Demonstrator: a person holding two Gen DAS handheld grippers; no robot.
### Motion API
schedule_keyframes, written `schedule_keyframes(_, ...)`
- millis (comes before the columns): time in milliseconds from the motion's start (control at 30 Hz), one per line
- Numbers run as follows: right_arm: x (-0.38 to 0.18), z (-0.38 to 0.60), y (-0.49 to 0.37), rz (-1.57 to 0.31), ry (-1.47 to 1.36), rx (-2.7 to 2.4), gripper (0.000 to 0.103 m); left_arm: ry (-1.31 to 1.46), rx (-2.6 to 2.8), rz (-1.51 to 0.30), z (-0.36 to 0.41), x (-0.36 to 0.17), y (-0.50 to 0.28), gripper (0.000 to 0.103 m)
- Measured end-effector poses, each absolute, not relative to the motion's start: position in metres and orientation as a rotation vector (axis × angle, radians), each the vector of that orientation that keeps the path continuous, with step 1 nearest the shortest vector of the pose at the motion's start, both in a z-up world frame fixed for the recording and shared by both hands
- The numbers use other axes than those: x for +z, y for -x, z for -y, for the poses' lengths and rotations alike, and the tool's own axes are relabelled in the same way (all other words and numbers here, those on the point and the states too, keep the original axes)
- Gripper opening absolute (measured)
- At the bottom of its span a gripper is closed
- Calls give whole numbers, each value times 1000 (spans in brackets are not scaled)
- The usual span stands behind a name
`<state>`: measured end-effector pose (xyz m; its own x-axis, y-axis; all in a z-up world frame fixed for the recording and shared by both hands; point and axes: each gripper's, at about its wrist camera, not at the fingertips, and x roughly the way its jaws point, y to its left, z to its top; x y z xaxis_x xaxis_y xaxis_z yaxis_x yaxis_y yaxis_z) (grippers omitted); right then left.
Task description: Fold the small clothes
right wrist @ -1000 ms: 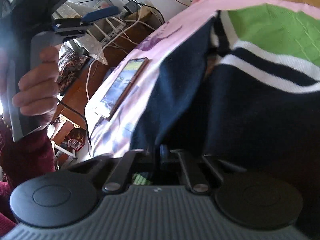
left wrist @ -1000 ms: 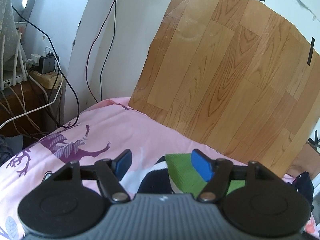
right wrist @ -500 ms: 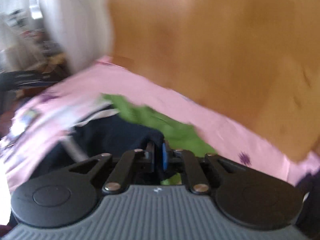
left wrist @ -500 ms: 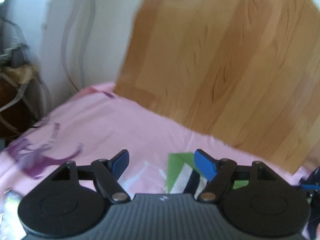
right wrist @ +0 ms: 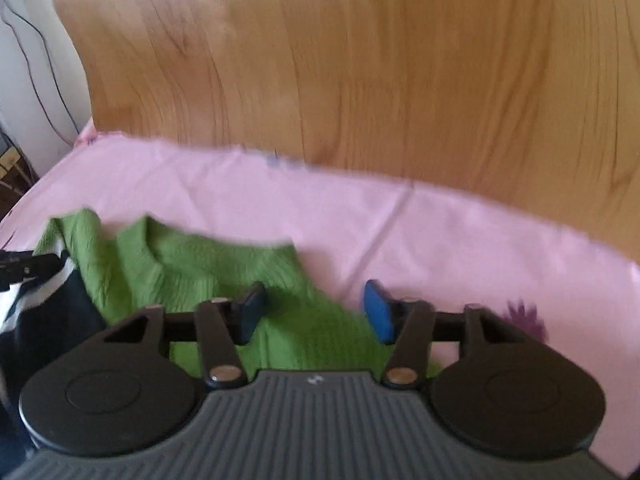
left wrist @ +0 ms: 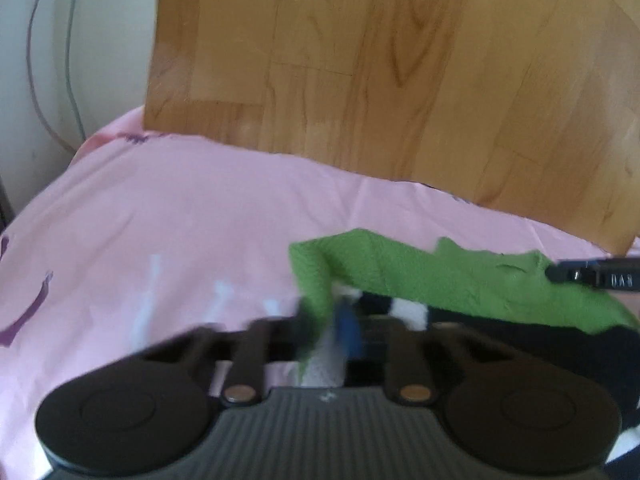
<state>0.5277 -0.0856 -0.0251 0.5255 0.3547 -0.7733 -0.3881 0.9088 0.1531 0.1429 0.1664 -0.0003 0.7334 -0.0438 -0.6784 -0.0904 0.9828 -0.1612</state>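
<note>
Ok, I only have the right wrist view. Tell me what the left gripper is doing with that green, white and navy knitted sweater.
Observer: The left gripper has just been closing its jaws. They are now shut on the edge of the green, white and navy knitted sweater.
Operator: Say what fabric is in the jaws.
Observer: Green and white knit sits between them, and a white stripe shows just to their right under the green band.
Operator: Describe the surface to the left of that grip.
Observer: It is the pink bed sheet, with a purple printed motif at that view's left edge.
</note>
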Motion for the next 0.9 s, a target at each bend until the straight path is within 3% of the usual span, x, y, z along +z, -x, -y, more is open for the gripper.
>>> schedule_keyframes(233, 33, 95, -489, -630, -25, 294, 11, 223, 97, -557, -173, 68, -164, 9)
schedule_keyframes(367, 12, 87, -530, -650, -11, 230, 14, 163, 178, -631, -163, 47, -203, 11)
schedule_keyframes(433, -27, 77, -553, -765, 28, 221, 17, 134, 234, -762, -163, 15, -222, 16)
schedule_keyframes(533, -52, 88, -557, -788, 56, 179, 19, 100, 274, -727, -163, 0, -209, 41)
schedule_keyframes(567, -51, 102, -553, -776, 23, 178, 19, 92, 280, -726, -164, 1, -204, 45)
schedule_keyframes(700, -25, 187, -512, -752, -182, 133, 22, 166, 296, -660, -174, 23, -180, 45)
schedule_keyframes(900, 5, 286, -372, -689, -414, 103, 27, 256, 60, -607, -145, 57, -149, 46)
